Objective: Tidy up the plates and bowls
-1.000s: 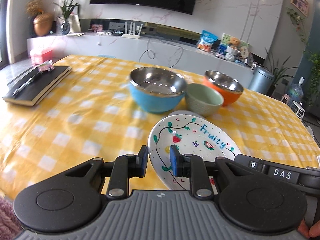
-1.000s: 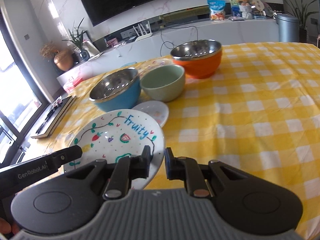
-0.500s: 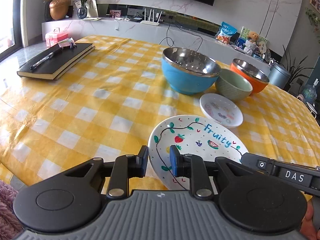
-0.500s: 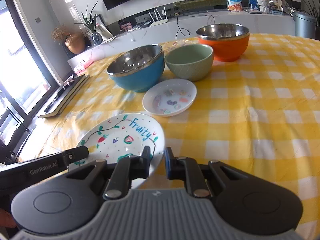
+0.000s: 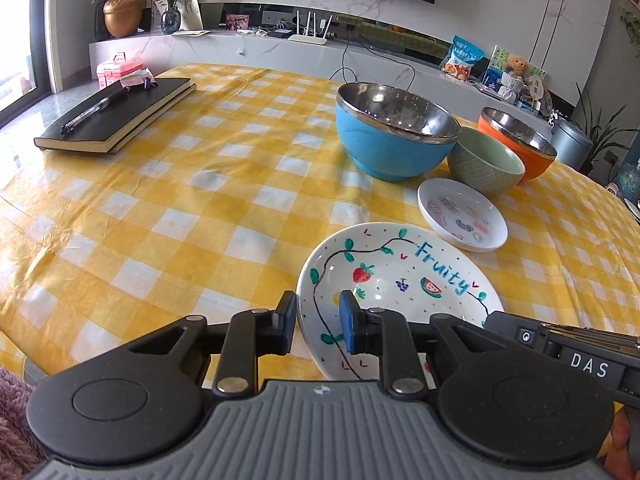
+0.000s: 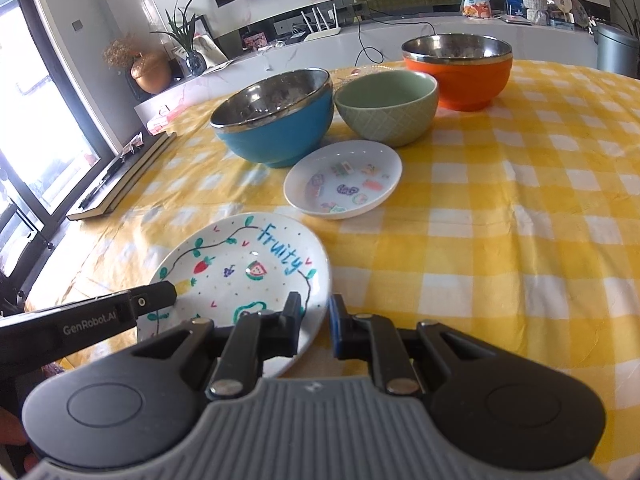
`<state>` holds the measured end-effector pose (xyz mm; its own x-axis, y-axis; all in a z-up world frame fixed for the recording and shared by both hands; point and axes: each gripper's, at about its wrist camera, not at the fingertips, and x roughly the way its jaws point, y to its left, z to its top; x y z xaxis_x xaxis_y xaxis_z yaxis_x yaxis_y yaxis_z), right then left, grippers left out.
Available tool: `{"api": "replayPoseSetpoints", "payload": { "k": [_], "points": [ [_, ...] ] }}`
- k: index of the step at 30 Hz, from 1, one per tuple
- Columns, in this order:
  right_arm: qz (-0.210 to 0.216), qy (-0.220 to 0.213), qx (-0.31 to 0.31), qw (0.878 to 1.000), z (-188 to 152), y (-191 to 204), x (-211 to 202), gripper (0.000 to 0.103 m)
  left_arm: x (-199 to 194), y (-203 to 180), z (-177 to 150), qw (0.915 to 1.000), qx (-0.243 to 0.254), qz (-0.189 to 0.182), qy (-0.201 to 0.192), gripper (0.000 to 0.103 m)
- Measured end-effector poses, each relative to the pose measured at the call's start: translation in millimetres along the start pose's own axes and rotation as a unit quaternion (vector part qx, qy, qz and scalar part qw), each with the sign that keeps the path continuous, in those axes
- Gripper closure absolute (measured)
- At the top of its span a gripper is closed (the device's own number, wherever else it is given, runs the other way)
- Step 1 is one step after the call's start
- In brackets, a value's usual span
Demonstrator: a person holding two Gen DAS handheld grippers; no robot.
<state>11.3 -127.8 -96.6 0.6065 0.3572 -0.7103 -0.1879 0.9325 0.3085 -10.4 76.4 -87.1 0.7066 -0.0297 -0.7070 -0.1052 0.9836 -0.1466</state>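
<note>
Two grippers pinch one "Fruity" plate (image 5: 400, 280): the left gripper (image 5: 318, 322) clamps its left rim, the right gripper (image 6: 314, 326) its right rim. Beyond it sit a small sticker plate (image 6: 344, 180), then blue (image 5: 394, 136), green (image 5: 484, 160) and orange (image 5: 520, 140) bowls on the yellow checked tablecloth (image 5: 200, 208).

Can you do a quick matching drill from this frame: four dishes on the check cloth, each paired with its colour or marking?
Things:
1. steel-lined bowl nearest the notebook
2. steel-lined bowl farthest right
3. ceramic bowl between them
4. large plate by the grippers

Descriptions:
A. pale green
B. white, lettered "Fruity"
C. blue outside
D. orange outside

Pairs: 1-C, 2-D, 3-A, 4-B
</note>
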Motion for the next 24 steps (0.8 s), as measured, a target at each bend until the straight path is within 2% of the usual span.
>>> {"api": "replayPoseSetpoints", "payload": {
  "k": [15,18,21,24],
  "points": [
    [-0.001,-0.008,-0.009,1.0,-0.3,1.1,0.4,0.09,4.2,0.3,0.0,1.0,-0.003,0.004,0.003,0.077],
    [0.0,-0.008,-0.009,1.0,-0.2,1.2,0.4,0.087,3.5,0.3,-0.2,1.0,-0.003,0.004,0.0,0.077],
    [0.001,-0.01,-0.01,1.0,-0.3,1.3,-1.0,0.085,0.4,0.7,2.1,0.9999,-0.006,0.008,-0.009,0.069],
    [-0.005,-0.018,-0.017,1.0,0.9,1.8,-6.1,0.077,-4.0,1.6,5.3,0.9997,-0.012,0.01,-0.017,0.059]
  ]
}}
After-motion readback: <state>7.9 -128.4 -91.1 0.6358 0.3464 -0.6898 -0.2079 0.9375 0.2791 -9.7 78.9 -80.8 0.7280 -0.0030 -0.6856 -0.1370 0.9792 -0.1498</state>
